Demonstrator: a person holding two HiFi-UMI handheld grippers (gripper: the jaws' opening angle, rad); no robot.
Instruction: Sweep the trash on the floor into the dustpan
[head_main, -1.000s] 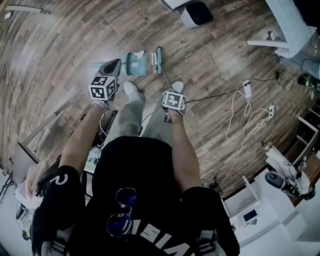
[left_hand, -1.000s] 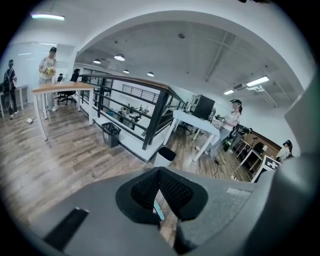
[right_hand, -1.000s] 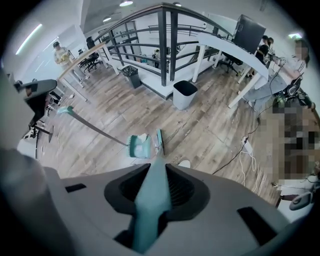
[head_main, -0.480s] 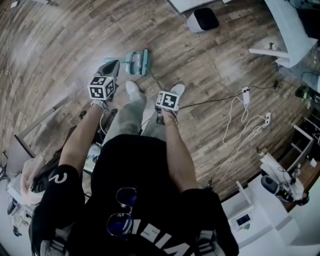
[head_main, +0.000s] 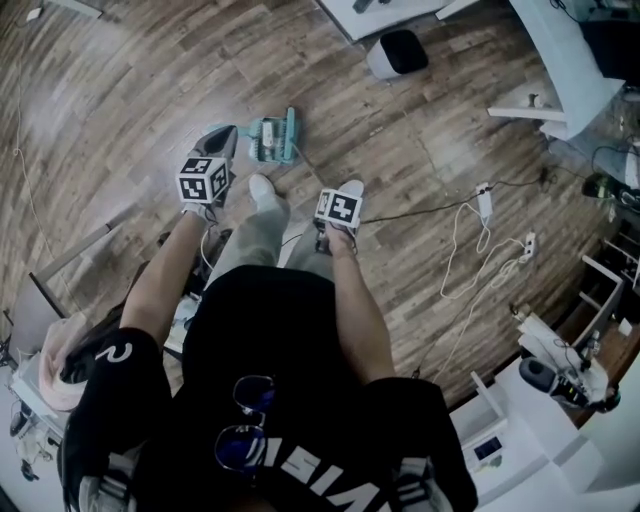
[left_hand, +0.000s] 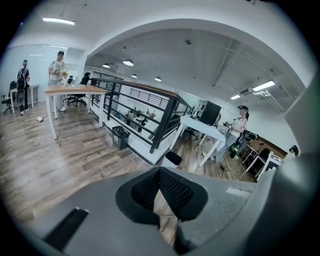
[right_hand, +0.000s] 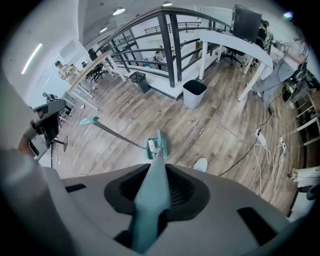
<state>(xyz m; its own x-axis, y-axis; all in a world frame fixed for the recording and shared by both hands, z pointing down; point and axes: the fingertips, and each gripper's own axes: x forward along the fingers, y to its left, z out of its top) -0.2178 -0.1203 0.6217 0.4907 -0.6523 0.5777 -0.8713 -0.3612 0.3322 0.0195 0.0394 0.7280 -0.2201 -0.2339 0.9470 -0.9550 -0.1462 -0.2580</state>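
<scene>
A teal dustpan (head_main: 263, 138) lies on the wood floor ahead of the person's feet, with pale scraps in it. The teal broom head (head_main: 290, 135) rests against its right side. My right gripper (head_main: 338, 210) is shut on the teal broom handle (right_hand: 152, 195), which runs down to the broom head (right_hand: 160, 141) at the dustpan (right_hand: 150, 146). The dustpan's long pole (right_hand: 117, 132) rises to the left, ending in a teal grip (right_hand: 90, 120). My left gripper (head_main: 220, 142) hovers by the dustpan's left; in its own view, the left gripper (left_hand: 160, 172) looks shut, nothing showing between the pads.
A white bin with a black top (head_main: 395, 50) stands beyond the dustpan. White cables and power strips (head_main: 482, 205) trail over the floor at right. White desk legs (head_main: 535, 105) and a black railing (right_hand: 170, 45) lie further off. People stand at desks in the distance.
The broom head has slid left across the floor, from apart from the dustpan to right against it. My right gripper has shifted slightly left; the left one has barely moved.
</scene>
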